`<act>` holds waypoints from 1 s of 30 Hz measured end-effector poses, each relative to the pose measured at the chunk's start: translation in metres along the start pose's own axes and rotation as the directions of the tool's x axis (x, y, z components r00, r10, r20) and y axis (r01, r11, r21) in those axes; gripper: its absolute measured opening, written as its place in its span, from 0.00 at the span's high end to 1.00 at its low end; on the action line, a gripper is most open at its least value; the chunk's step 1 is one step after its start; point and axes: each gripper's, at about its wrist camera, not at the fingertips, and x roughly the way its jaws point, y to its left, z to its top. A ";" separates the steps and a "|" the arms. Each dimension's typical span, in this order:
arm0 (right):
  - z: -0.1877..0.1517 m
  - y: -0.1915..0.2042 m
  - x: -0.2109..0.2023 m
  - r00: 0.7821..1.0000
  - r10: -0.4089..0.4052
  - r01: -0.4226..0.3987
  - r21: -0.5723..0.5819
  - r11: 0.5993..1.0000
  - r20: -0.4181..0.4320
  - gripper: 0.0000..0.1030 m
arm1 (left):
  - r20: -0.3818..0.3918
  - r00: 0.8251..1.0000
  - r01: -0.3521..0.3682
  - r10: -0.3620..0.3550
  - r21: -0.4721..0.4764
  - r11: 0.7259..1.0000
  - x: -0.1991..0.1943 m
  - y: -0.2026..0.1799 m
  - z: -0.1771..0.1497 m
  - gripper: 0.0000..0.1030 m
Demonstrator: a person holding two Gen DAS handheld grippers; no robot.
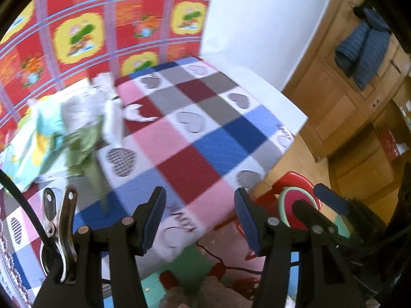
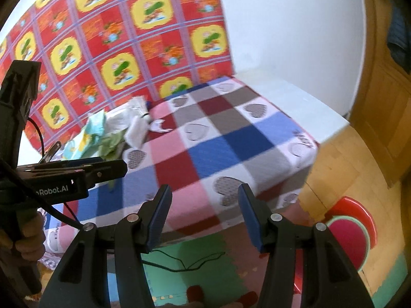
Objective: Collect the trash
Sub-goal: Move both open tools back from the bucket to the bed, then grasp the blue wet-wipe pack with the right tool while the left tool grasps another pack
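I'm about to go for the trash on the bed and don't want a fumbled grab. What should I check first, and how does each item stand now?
1. Left gripper empty, jaws apart: ok.
2. Right gripper empty, jaws apart: ok.
3. Trash pile in sight, at the wall side of the bed: ok.
4. Gripper over the pile: not ok; both hang at the bed's near edge, the pile well beyond.
5. Single piece picked out: cannot tell; the view is blurred and the wrappers overlap.
6. Bin for the trash in view: not ok, none seen.
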 end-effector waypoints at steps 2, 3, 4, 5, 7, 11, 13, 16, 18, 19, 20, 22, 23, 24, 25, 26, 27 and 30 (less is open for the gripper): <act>0.004 0.014 0.005 1.000 0.016 -0.016 -0.013 1.000 -0.004 0.47 | 0.004 1.000 -0.015 0.015 -0.019 1.000 -0.006 0.017 -0.001 0.43; 0.005 0.020 0.007 1.000 0.025 -0.025 -0.018 1.000 -0.005 0.47 | 0.008 1.000 -0.022 0.022 -0.029 0.999 -0.010 0.026 -0.002 0.43; 0.006 0.027 0.009 0.999 0.032 -0.033 -0.023 0.999 -0.006 0.47 | 0.011 1.000 -0.027 0.028 -0.037 0.999 -0.013 0.033 -0.003 0.43; 0.007 0.033 0.011 0.999 0.039 -0.040 -0.030 0.999 -0.007 0.47 | 0.015 0.999 -0.034 0.035 -0.047 0.998 -0.016 0.041 -0.004 0.43; 0.010 0.049 0.016 0.998 0.055 -0.055 -0.046 0.997 -0.009 0.47 | 0.021 0.999 -0.047 0.048 -0.065 0.997 -0.023 0.058 -0.005 0.43; 0.012 0.072 0.027 0.997 0.081 -0.082 -0.070 0.994 -0.017 0.47 | 0.029 0.997 -0.067 0.070 -0.101 0.993 -0.033 0.088 -0.009 0.43; 0.014 0.084 0.034 0.995 0.092 -0.093 -0.083 0.992 -0.024 0.47 | 0.030 0.996 -0.076 0.080 -0.124 0.989 -0.038 0.104 -0.012 0.43; 0.018 0.098 0.042 0.992 0.118 -0.122 -0.093 0.988 -0.039 0.47 | 0.037 0.994 -0.100 0.107 -0.151 0.983 -0.047 0.126 -0.016 0.43; 0.023 0.110 0.046 0.989 0.138 -0.142 -0.111 0.984 -0.046 0.47 | 0.045 0.991 -0.115 0.124 -0.179 0.977 -0.053 0.142 -0.019 0.43; 0.026 0.116 0.048 0.989 0.143 -0.148 -0.122 0.981 -0.048 0.47 | 0.045 0.990 -0.120 0.131 -0.191 0.974 -0.055 0.148 -0.020 0.43; 0.030 0.124 0.051 0.987 0.155 -0.161 -0.135 0.978 -0.053 0.47 | 0.044 0.989 -0.127 0.139 -0.206 0.970 -0.057 0.155 -0.021 0.43; 0.036 0.135 0.056 0.983 0.174 -0.182 -0.161 0.970 -0.062 0.47 | 0.040 0.986 -0.145 0.159 -0.244 0.959 -0.060 0.171 -0.022 0.43; 0.038 0.140 0.060 0.981 0.181 -0.190 -0.174 0.966 -0.066 0.47 | 0.039 0.985 -0.151 0.166 -0.259 0.954 -0.061 0.177 -0.023 0.43; 0.041 0.145 0.063 0.980 0.189 -0.199 -0.185 0.963 -0.071 0.47 | 0.036 0.984 -0.159 0.175 -0.277 0.948 -0.062 0.185 -0.024 0.43; 0.043 0.148 0.066 0.978 0.195 -0.206 -0.190 0.960 -0.075 0.47 | 0.034 0.983 -0.165 0.182 -0.289 0.943 -0.062 0.190 -0.025 0.43; 0.046 0.153 0.071 0.975 0.207 -0.219 -0.196 0.956 -0.083 0.47 | 0.030 0.981 -0.174 0.192 -0.303 0.937 -0.063 0.197 -0.025 0.43; 0.050 0.158 0.077 0.971 0.220 -0.234 -0.201 0.951 -0.091 0.47 | 0.027 0.979 -0.181 0.200 -0.316 0.931 -0.063 0.203 -0.026 0.43; 0.058 0.171 0.092 0.962 0.249 -0.269 -0.221 0.938 -0.114 0.47 | 0.018 0.975 -0.201 0.223 -0.366 0.909 -0.061 0.225 -0.026 0.43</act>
